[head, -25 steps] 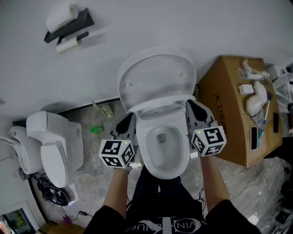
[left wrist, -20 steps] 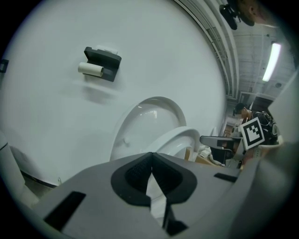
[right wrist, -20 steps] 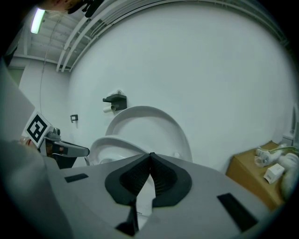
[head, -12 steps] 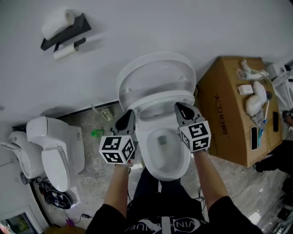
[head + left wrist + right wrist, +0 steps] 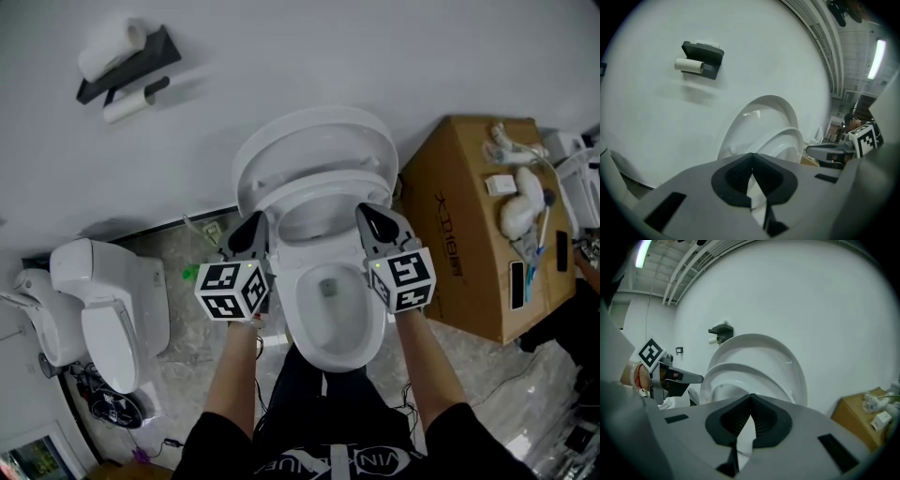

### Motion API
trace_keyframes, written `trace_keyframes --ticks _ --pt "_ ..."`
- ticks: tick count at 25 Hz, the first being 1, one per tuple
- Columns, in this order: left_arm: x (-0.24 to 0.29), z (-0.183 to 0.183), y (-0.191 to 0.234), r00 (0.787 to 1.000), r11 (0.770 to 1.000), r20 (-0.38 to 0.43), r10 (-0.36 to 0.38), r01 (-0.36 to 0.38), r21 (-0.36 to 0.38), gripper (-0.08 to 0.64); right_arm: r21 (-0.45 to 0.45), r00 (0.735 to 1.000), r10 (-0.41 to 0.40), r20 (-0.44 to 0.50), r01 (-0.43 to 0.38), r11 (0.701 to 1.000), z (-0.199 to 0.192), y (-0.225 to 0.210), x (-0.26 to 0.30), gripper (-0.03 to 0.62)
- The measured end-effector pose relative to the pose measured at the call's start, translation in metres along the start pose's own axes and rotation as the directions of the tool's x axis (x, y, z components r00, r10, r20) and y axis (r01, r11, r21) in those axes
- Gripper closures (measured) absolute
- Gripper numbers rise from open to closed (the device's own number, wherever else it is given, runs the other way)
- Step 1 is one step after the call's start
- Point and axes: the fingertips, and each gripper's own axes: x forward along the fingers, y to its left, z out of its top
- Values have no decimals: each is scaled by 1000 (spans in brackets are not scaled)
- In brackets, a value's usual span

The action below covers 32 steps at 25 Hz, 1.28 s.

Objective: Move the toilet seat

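The white toilet stands against the wall. Its lid (image 5: 314, 145) is up, and the seat ring (image 5: 319, 192) is half raised and tilted over the bowl (image 5: 328, 305). My left gripper (image 5: 251, 228) is shut and empty at the seat's left side, and my right gripper (image 5: 367, 214) is shut and empty at its right side. I cannot tell whether either tip touches the seat. The left gripper view has the lid (image 5: 761, 110) and seat (image 5: 785, 140) beyond my shut left gripper (image 5: 751, 159). The right gripper view has the seat (image 5: 736, 373) in front of the lid (image 5: 761, 348), beyond my right gripper (image 5: 751, 399).
A cardboard box (image 5: 473, 234) with small items on top stands right of the toilet. Another white toilet (image 5: 103, 305) sits on the floor at the left. A dark paper-roll holder (image 5: 122, 56) hangs on the wall. Something small and green (image 5: 192, 272) and cables lie on the floor.
Both grippers have moved forward toward the wall along the sides of the bowl, to the half-raised seat. Both stayed shut.
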Motion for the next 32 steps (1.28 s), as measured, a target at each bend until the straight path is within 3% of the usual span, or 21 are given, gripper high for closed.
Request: trace_keyframes --ticks 9,16,32 --pt "1 1 2 1000 1000 26 -8 9 -10 557 46 1000 7 18 -8 999 -5 -1 -12 583" --pt "-11 4 -11 997 998 58 -58 58 3 558 68 998 30 51 -33 997 -3 3 -30 583" --pt "-87 -4 -67 989 999 146 -25 19 43 558 37 983 128 135 -134 990 5 27 -113 583"
